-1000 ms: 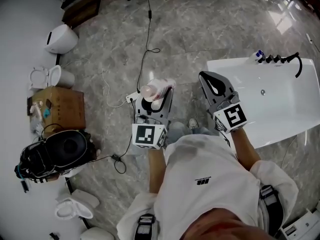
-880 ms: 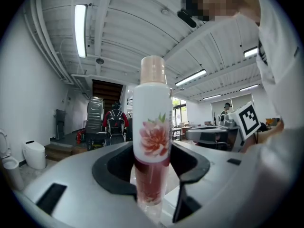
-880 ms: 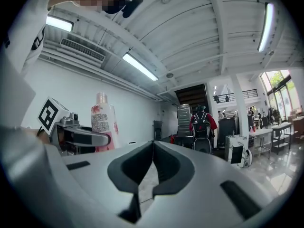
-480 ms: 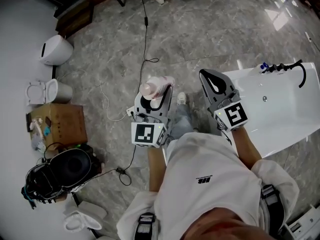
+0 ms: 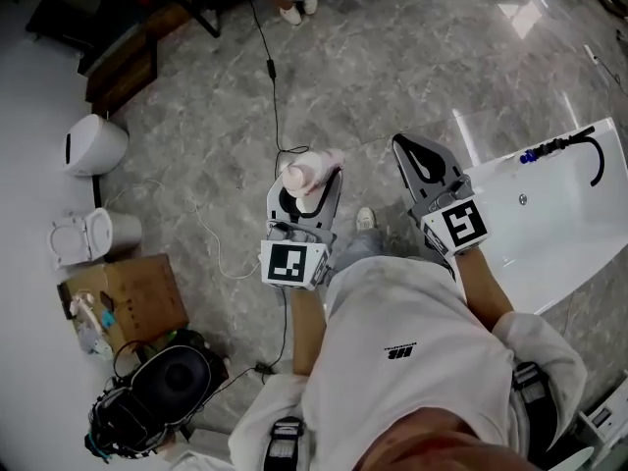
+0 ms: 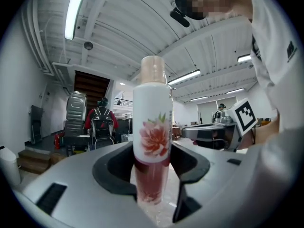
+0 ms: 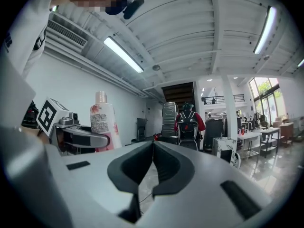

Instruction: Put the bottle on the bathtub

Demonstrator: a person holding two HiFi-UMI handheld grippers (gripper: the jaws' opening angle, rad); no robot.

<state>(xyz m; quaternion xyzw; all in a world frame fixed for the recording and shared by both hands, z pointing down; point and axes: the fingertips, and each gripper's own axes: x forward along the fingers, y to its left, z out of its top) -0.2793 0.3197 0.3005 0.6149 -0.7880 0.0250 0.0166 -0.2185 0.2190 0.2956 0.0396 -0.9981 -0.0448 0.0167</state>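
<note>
Clamping the white, flower-printed, pink-capped bottle (image 6: 152, 127) upright, the left claw (image 6: 152, 169) sits beside the closed, empty right claw (image 7: 152, 167).

No words or numbers legible anywhere.
- bottle (image 6: 152, 127): pink flower print on front, no lettering made out
- bottle's back label (image 7: 101, 121): block of fine print, too small to read
- white shirt (image 5: 412, 312): small dark chest logo, blurred, unreadable
- left marker cube (image 5: 291, 264), right marker cube (image 5: 461, 226): black-and-white square patterns only, no letters or digits
</note>
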